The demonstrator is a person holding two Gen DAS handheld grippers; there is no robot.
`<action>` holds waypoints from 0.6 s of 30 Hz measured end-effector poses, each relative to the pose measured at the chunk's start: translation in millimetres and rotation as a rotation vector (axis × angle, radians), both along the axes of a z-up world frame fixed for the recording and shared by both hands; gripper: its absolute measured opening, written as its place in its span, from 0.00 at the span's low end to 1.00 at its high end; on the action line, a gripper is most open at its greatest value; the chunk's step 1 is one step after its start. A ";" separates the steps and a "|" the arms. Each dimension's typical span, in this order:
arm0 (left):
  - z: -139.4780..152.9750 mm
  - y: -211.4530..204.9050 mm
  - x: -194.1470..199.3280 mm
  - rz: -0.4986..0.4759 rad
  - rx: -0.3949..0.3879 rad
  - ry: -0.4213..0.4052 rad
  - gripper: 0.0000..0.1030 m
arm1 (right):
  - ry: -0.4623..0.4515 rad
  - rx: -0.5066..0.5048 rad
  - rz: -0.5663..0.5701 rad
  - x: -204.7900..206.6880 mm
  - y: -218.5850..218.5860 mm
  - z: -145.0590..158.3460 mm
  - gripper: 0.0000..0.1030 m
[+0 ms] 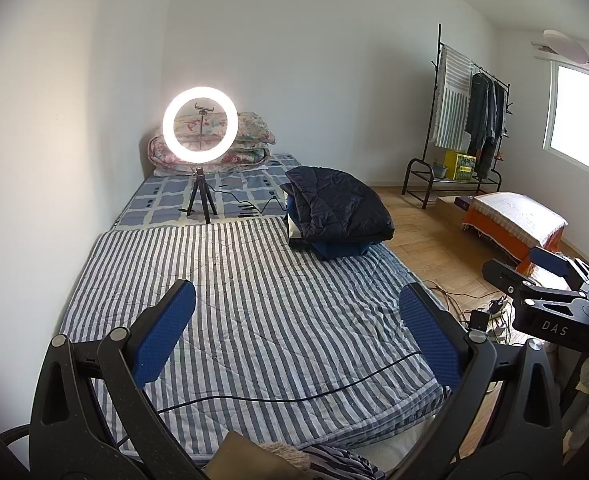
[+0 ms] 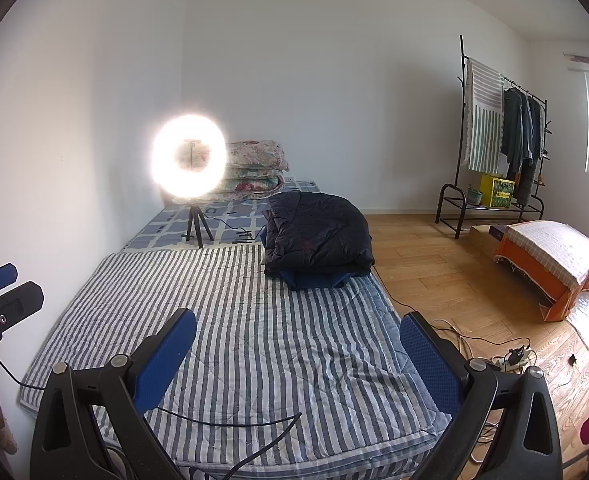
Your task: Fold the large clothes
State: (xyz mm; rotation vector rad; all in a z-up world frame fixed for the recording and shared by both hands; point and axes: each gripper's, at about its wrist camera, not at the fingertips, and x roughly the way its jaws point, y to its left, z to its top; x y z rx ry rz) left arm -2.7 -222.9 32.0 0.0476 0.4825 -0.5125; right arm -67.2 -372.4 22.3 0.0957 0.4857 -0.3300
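A dark navy quilted jacket point(image 1: 340, 206) lies folded on top of other folded clothes at the far right edge of the striped mattress point(image 1: 254, 292); it also shows in the right wrist view point(image 2: 318, 236). My left gripper point(image 1: 294, 336) is open and empty, held above the near end of the mattress. My right gripper point(image 2: 298, 360) is open and empty too, over the striped mattress point(image 2: 234, 320). The right gripper also shows at the right edge of the left wrist view point(image 1: 542, 280), and the left gripper shows at the left edge of the right wrist view point(image 2: 2, 292).
A lit ring light on a tripod point(image 1: 200, 130) stands on the bed beyond the mattress, before folded floral quilts point(image 1: 250, 140). A black cable point(image 1: 294, 396) crosses the near mattress. A clothes rack point(image 1: 470, 120), an orange covered bench point(image 1: 514, 220) and a power strip point(image 2: 512, 358) are on the wooden floor at right.
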 end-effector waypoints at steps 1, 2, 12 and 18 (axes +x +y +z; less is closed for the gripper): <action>0.0 -0.2 -0.3 0.000 0.000 0.000 1.00 | 0.001 0.000 0.000 0.2 0.1 0.0 1.00; 0.0 -0.5 -0.5 0.000 0.001 -0.001 1.00 | 0.001 -0.001 0.000 -0.4 0.4 0.4 1.00; 0.7 -0.6 -1.8 0.000 0.002 0.000 1.00 | 0.004 -0.002 0.001 -1.3 2.1 0.5 1.00; 0.2 -0.3 -2.1 0.003 0.003 -0.001 1.00 | 0.005 -0.002 0.001 -1.2 2.5 0.5 1.00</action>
